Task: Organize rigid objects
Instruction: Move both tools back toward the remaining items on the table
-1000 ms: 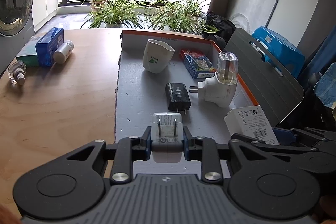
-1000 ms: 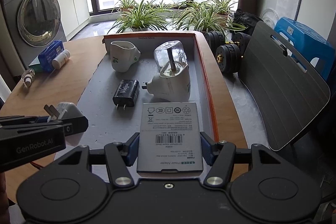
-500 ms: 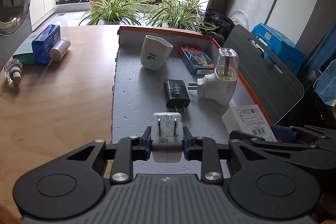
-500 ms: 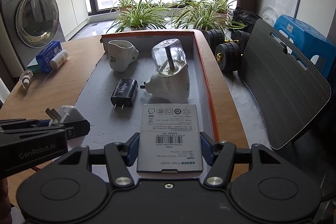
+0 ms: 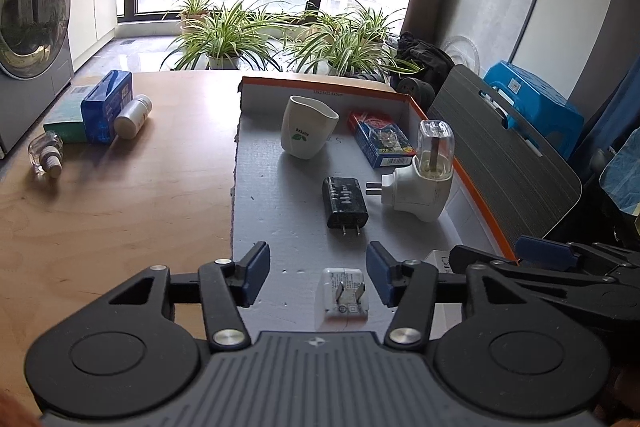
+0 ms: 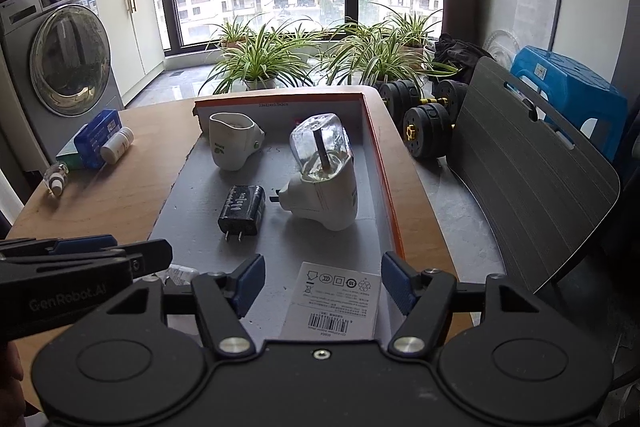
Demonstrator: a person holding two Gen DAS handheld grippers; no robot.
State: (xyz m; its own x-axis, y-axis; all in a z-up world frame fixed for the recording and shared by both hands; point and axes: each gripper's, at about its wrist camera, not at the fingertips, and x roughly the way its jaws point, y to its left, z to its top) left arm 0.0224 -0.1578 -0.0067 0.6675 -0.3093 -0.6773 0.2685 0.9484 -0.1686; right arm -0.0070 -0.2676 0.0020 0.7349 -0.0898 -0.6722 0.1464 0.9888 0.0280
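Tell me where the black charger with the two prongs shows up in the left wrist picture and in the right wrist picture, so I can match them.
Left wrist view: the black charger lies right of centre on the grey tray floor, prongs toward the camera.
Right wrist view: it lies left of centre, prongs toward the camera.
Shared landmark: the white plug-in device with a clear bottle, directly right of the charger in both views; the white cup sits beyond.
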